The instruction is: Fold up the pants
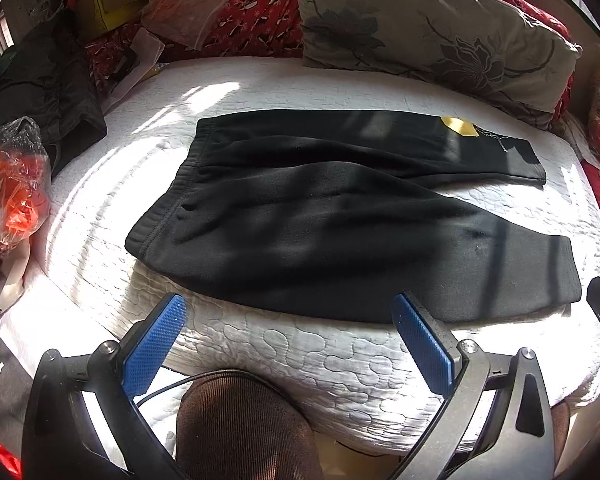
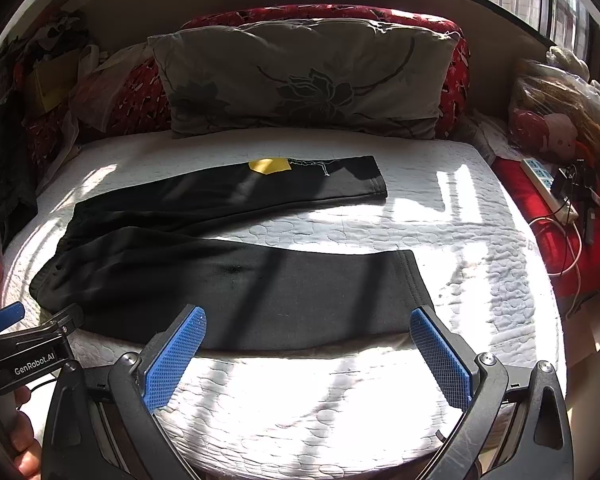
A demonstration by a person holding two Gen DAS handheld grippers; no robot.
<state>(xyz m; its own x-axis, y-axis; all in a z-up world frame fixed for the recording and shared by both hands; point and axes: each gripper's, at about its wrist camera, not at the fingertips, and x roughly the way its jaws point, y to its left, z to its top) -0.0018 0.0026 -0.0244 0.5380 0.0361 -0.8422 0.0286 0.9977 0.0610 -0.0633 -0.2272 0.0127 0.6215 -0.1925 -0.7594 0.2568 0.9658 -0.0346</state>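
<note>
Black pants (image 1: 320, 216) lie flat on the white quilted bed (image 1: 300, 360), waistband to the left, both legs spread apart toward the right. A yellow patch (image 1: 458, 125) marks the far leg. My left gripper (image 1: 288, 312) hovers open just short of the near leg's lower edge, nothing between its blue pads (image 1: 156, 344). In the right wrist view the pants (image 2: 228, 280) fill the middle, yellow patch (image 2: 269, 165) on the far leg. My right gripper (image 2: 308, 320) is open over the near leg's hem end, empty. The left gripper's body (image 2: 24, 344) shows at the left edge.
A grey floral pillow (image 2: 304, 80) and red bedding (image 2: 456, 76) line the bed's far side. Plastic bags (image 1: 12, 184) and dark clothes (image 1: 44, 88) crowd the left. A power strip with cables (image 2: 548, 184) and bagged items (image 2: 556, 112) sit right. A brown corduroy knee (image 1: 240, 428) is below.
</note>
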